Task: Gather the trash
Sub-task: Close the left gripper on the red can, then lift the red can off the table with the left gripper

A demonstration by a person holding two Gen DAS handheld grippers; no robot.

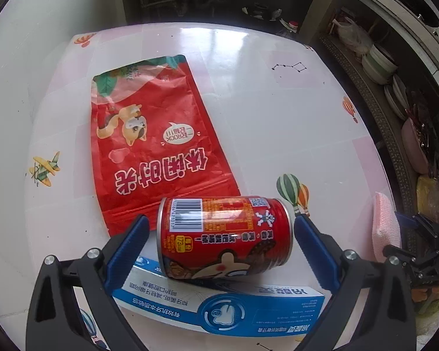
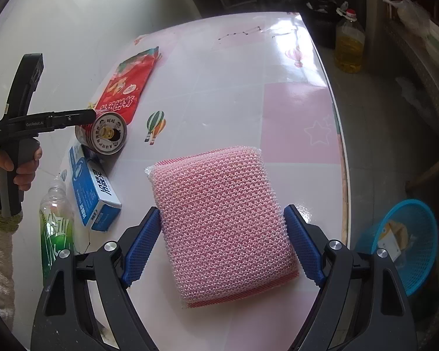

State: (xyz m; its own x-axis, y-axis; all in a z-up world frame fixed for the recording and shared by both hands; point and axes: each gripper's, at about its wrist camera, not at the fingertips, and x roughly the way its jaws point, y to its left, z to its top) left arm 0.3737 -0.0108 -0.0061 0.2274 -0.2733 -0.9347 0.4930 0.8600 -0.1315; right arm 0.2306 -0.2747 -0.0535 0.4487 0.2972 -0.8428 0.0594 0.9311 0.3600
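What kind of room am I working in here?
Most likely a home kitchen or dining corner: stacked bowls on a side shelf, a big cooking oil jug on the floor, and a table under a printed plastic cover.

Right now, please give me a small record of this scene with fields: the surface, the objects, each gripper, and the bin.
surface: table with pink and white patterned cover
can: red can lying on its side, partly on the blue box
bag: red snack bag, flat, behind the can
bottle: plastic bottle near the box
left gripper: open, jaws either side of the can
right gripper: jaws at both sides of the pink sponge; grip unclear
bin: blue basket on the floor
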